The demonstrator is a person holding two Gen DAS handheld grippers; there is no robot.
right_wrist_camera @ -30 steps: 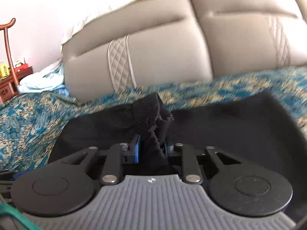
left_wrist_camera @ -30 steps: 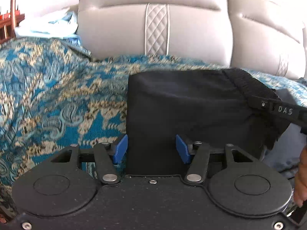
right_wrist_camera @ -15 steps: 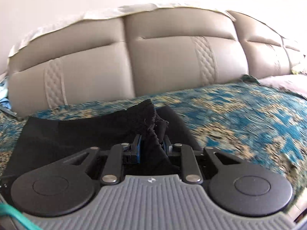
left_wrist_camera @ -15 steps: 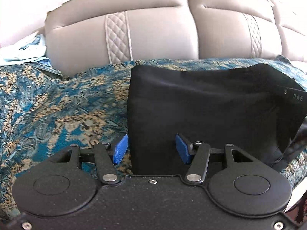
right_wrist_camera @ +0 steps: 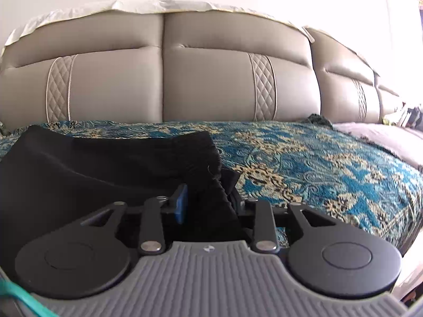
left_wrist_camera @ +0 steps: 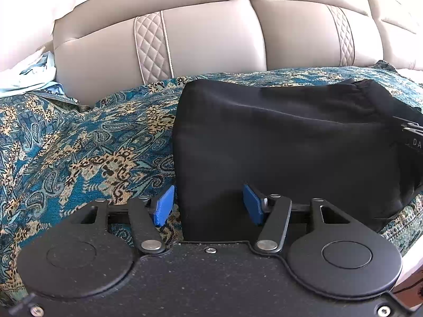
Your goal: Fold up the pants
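In the left wrist view, we see the black pants [left_wrist_camera: 285, 153] lying on the blue and gold bedspread [left_wrist_camera: 87, 153]. They are already folded into a thick, nearly square bundle with a straight left edge. We judge the fold is close to done, with maybe some neatening left. Our left gripper [left_wrist_camera: 208, 206] has its jaws apart and opening a little more. The near left corner of the pants sits between its blue pads [left_wrist_camera: 164, 206], but the pads do not squeeze it. The cloth looks soft, smooth and dark, with gentle wrinkles. Behind is a puffy tan headboard [left_wrist_camera: 211, 42] with a quilted diamond strip.

In the right wrist view, we see the same pants [right_wrist_camera: 87, 169] on the left part of the bedspread [right_wrist_camera: 330, 169]. The stretchy, ribbed waistband [right_wrist_camera: 203, 153] is bunched up at the right end of the bundle. Our right gripper [right_wrist_camera: 208, 206] is letting go: its jaws are opening, and a fold of black cloth is between them, though we cannot tell if one pad touches it. The bedspread looks woven and bumpy with swirly leaf shapes.
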